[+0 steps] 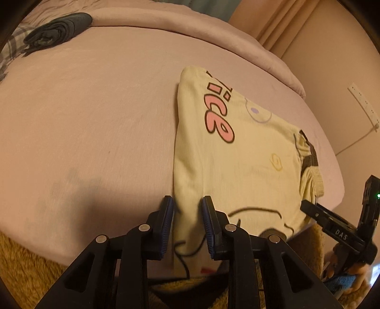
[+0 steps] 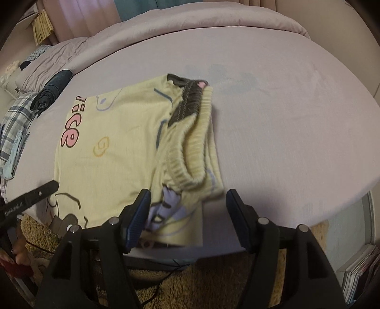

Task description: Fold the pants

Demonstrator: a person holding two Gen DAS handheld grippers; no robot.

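Pale yellow pants [image 1: 237, 154] with pink letters and cartoon prints lie folded on the pink bed sheet [image 1: 95, 118]. They also show in the right wrist view [image 2: 118, 154], with the ribbed waistband [image 2: 192, 142] on top at the right. My left gripper [image 1: 187, 209] is open with a narrow gap, its jaws either side of the pants' near left corner. My right gripper [image 2: 187, 202] is open wide at the pants' near right corner; the cloth lies between and below its fingers. The right gripper shows at the far right of the left wrist view [image 1: 337, 225].
A rolled dark garment [image 1: 57, 31] lies at the far left of the bed, next to plaid cloth [image 2: 16, 118]. A folded duvet [image 2: 190, 21] runs along the back. Tan shag carpet [image 2: 201, 280] and a black cable lie below the bed edge. Books [image 2: 361, 268] stand at the right.
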